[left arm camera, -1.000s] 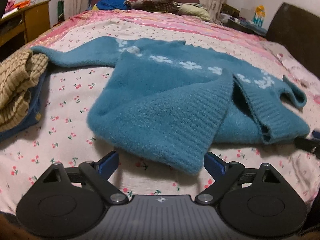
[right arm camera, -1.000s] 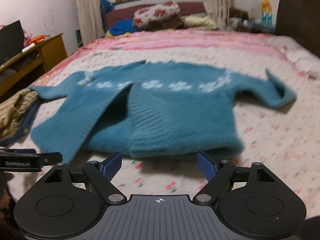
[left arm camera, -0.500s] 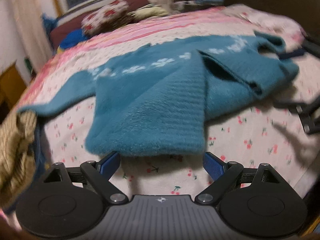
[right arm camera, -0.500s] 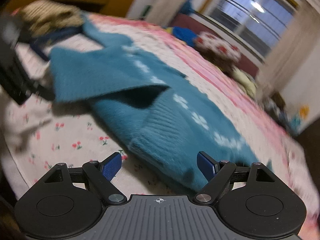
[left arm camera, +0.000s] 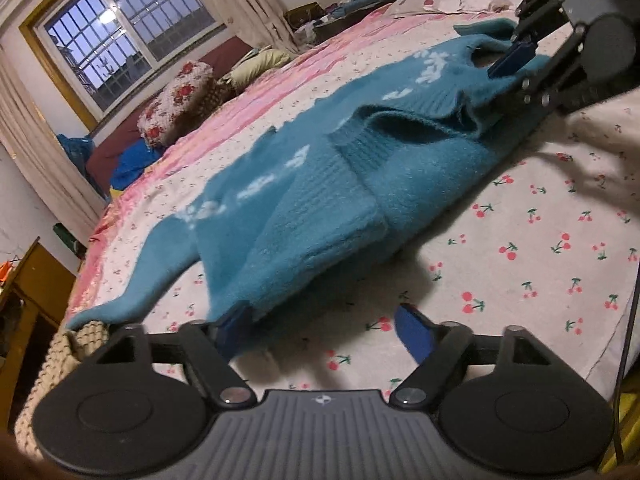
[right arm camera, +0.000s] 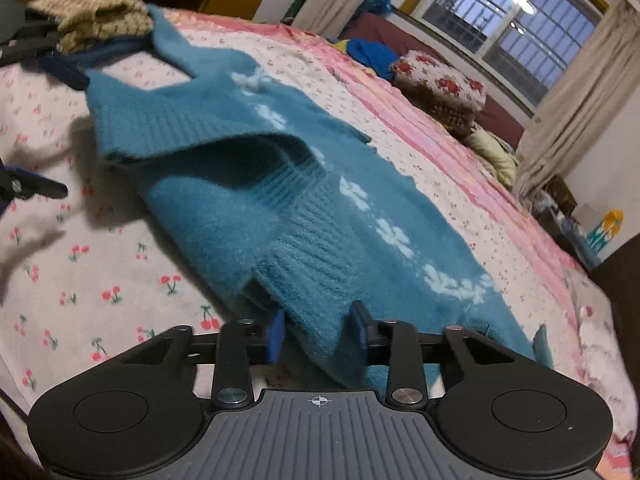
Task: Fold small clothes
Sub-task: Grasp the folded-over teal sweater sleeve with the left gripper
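One bed (left arm camera: 540, 240) with a cherry-print sheet carries the teal sweater (left arm camera: 320, 208). Its right hem corner sits clamped between the closing jaws of the right gripper (right arm camera: 318, 334); the left gripper (left arm camera: 324, 330), closing, has not yet pinched the hem between its jaws.

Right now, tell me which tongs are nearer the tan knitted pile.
Left. Left tongs, closing around the sweater's corner, sit beside the pile; right tongs, closing on its hem, are across the sweater, far from it.

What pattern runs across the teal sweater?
A row of white flower shapes on the sweater, clearest in the right wrist view.
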Tool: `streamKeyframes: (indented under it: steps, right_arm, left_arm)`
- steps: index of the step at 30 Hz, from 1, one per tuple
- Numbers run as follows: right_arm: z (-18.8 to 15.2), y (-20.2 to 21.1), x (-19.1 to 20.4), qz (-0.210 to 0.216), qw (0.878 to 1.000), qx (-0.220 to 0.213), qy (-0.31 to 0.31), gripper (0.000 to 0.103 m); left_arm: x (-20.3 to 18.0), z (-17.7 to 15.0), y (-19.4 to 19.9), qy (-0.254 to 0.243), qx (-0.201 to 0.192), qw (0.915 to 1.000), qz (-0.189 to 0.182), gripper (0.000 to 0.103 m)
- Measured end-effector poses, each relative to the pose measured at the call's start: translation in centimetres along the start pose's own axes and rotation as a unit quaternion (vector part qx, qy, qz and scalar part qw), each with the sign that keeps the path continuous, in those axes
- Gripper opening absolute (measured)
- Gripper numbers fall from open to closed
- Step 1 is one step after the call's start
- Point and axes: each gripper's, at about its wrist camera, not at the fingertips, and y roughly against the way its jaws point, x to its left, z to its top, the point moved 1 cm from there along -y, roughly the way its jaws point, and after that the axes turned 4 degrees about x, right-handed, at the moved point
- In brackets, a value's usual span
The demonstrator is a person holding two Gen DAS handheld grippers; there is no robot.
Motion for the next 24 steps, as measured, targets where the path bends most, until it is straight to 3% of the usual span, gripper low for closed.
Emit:
streamKeyframes:
  steps: [4,10,21,23,24]
  right_arm:
    - [0.5,0.5,-1.4,0.007,0.999,-0.003,-0.041,0.016]
    - [0.8,1.5,-2.9,0.011,0.997,-0.010,-0.082,0.013]
    - [0.8,1.4,-4.1,0.009,0.993,-0.016,-0.113,0.012]
    - [0.7,1.1,-4.2,0.006,0.993,-0.015,-0.116,0.012]
    - [0.8,0.8,-4.4,0.006,0.993,-0.013,-0.119,0.012]
  left_arm:
    - [1.2,0.2,-0.1,0.023,-0.003,0.9997,0.008,0.079]
    - [2.3,0.7,0.0,0.043,-0.015,0.9984,0.034,0.079]
    - [-0.4,1.3,-3.3,-0.032,-0.022,0.9978,0.054,0.079]
    - [-0.2,1.9,-3.9,-0.024,-0.023,0.9983,0.049,0.072]
    - [0.3,2.2,-4.1,-0.010,-0.020,0.9991,0.035,0.059]
